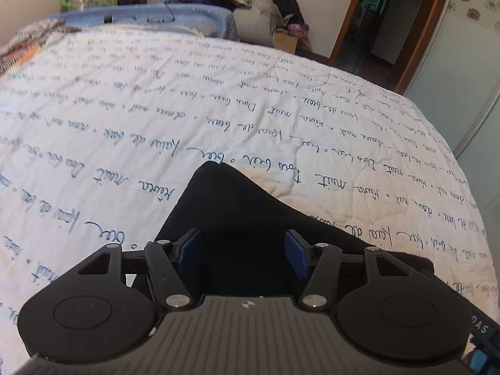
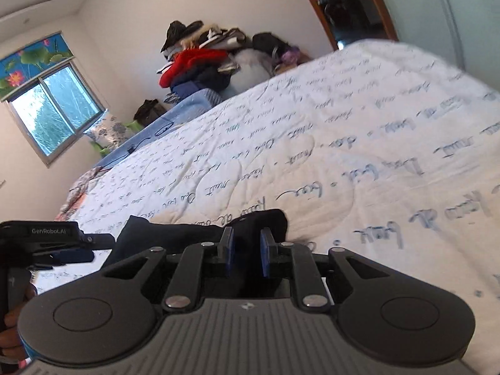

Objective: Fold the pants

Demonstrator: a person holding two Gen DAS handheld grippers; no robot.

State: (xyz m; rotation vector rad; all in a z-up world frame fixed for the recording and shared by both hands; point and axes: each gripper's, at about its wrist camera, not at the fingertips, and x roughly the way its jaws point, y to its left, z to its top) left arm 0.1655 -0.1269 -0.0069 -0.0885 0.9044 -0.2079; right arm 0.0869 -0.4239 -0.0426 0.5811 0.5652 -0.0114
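The black pants (image 1: 225, 206) lie bunched on a white quilt (image 1: 218, 93) printed with handwriting. In the left wrist view my left gripper (image 1: 243, 250) hovers over the pants with its blue pads (image 1: 189, 250) wide apart; the cloth lies below them and neither pad presses on it. In the right wrist view my right gripper (image 2: 247, 250) has its pads close together, pinching a raised fold of the pants (image 2: 268, 222). The rest of the dark cloth (image 2: 175, 234) stretches left toward the left gripper (image 2: 78, 250), which a hand (image 2: 12, 328) holds.
The quilt (image 2: 343, 156) covers a wide bed. A blue blanket (image 1: 140, 15) lies at its far edge, and a pile of clothes (image 2: 200, 62) stands behind it. A wooden door frame (image 1: 353, 15) and a pale wardrobe (image 1: 462, 62) are on the right. A window (image 2: 53, 109) is in the far wall.
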